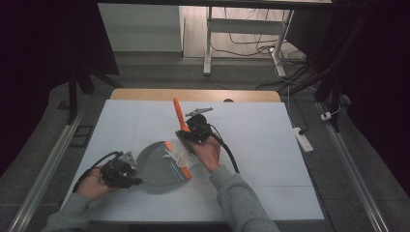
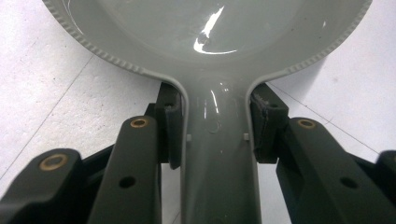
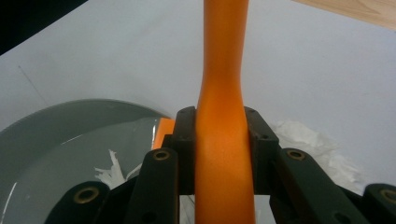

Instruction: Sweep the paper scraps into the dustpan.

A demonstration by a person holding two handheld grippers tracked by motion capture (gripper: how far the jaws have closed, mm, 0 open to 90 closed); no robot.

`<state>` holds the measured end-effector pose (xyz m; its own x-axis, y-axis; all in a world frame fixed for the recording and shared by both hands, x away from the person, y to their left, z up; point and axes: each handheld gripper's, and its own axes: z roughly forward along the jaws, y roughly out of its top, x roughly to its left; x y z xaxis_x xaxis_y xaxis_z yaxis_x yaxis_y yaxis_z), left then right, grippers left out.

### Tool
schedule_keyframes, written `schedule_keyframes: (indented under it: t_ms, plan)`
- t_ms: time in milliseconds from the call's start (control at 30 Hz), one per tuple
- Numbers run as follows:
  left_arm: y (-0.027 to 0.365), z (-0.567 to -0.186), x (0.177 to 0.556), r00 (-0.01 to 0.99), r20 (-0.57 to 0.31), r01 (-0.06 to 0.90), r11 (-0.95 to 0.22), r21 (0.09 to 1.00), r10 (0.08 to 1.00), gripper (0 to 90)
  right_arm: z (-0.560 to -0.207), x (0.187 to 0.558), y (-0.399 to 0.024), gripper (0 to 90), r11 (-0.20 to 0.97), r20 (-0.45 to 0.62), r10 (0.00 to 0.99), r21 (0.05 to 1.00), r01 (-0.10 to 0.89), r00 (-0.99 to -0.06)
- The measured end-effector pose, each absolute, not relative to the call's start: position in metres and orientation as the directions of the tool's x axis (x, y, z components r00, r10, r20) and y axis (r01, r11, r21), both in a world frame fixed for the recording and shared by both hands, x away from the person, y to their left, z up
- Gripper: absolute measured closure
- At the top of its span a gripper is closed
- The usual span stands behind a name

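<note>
The table point(image 1: 251, 145) is covered with a pale sheet, and behind it is a dim room with a desk frame and cables on the floor. On the near left part of the sheet lies a grey dustpan point(image 1: 159, 166) with an orange front lip, and some white paper scraps point(image 1: 176, 153) rest at that lip, partly on the pan and partly on the sheet to its right.

The left gripper point(image 1: 133, 178) is at the near left, and its jaws are closed on the dustpan handle point(image 2: 217, 154); in the left gripper view the pads press both sides of the handle just behind the pan's ribbed rim. The right gripper point(image 1: 186, 131) is near the middle of the table, just behind the scraps. Its jaws clamp an orange brush handle point(image 3: 222, 154), which points up and away toward the far side.

The step in hand seems to be sweeping the scraps into the pan. To do it well, I think the left hand should keep the lip pressed flat on the sheet so that no paper slides under it. The right hand should begin to the right of the outermost scraps and pull toward the pan with short, light strokes, because such thin paper may jump away.
</note>
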<state>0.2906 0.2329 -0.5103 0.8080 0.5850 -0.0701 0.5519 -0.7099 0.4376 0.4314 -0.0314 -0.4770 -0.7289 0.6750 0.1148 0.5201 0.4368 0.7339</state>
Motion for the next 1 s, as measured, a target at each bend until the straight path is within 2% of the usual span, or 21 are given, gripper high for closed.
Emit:
schedule_keyframes:
  t_ms: [300, 633, 767, 1000]
  plan:
    - [0.233, -0.511, 0.291, 0.807, -0.074, 0.554, -0.708, 0.438, 0.585, 61.8, -0.477, 0.423, -0.025, 69.8, 0.427, 0.142, 0.654, 0.742, 0.517, -0.743]
    - [0.233, -0.512, 0.292, 0.805, -0.078, 0.557, -0.705, 0.439, 0.588, 61.8, -0.473, 0.406, -0.007, 69.8, 0.387, 0.257, 0.569, 0.754, 0.531, -0.781]
    - [0.232, -0.511, 0.292, 0.805, -0.078, 0.557, -0.705, 0.438, 0.588, 61.8, -0.459, 0.402, -0.015, 69.8, 0.368, 0.233, 0.569, 0.786, 0.497, -0.789]
    - [0.233, -0.511, 0.292, 0.805, -0.079, 0.558, -0.705, 0.438, 0.588, 61.8, -0.438, 0.422, -0.056, 69.8, 0.333, 0.150, 0.668, 0.815, 0.474, -0.728]
